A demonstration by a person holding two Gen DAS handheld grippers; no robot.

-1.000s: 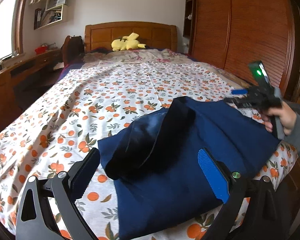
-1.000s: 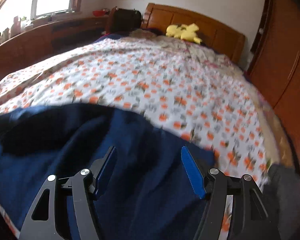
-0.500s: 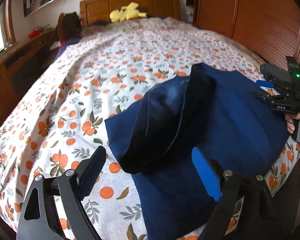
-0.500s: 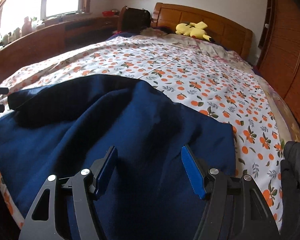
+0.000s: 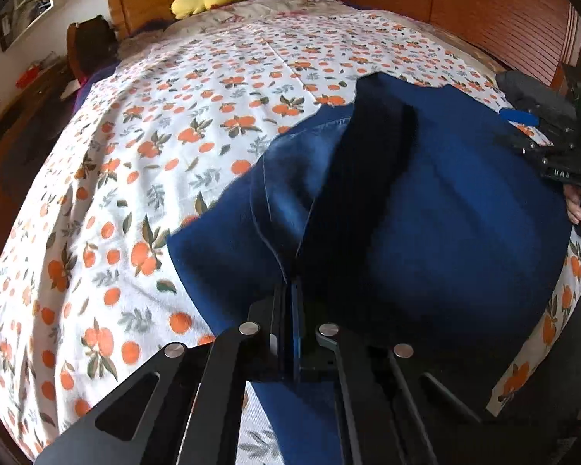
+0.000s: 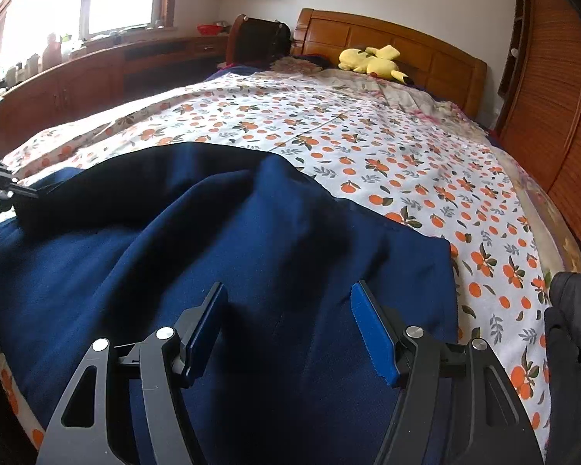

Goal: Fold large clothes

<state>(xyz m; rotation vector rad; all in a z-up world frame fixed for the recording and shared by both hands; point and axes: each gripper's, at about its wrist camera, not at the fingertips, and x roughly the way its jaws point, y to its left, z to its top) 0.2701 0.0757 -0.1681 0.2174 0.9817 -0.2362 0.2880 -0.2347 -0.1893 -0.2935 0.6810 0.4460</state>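
Left tool (image 5: 290, 302) pinching navy garment (image 5: 426, 213), right tool (image 6: 288, 321) agape, lettering unreadable

black fingers (image 6: 203, 325), blue pads (image 6: 372, 329)

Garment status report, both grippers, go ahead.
Left gripper shut on garment edge. Right gripper open above it, no grip. Garment part-folded on bed. Nothing blocking.
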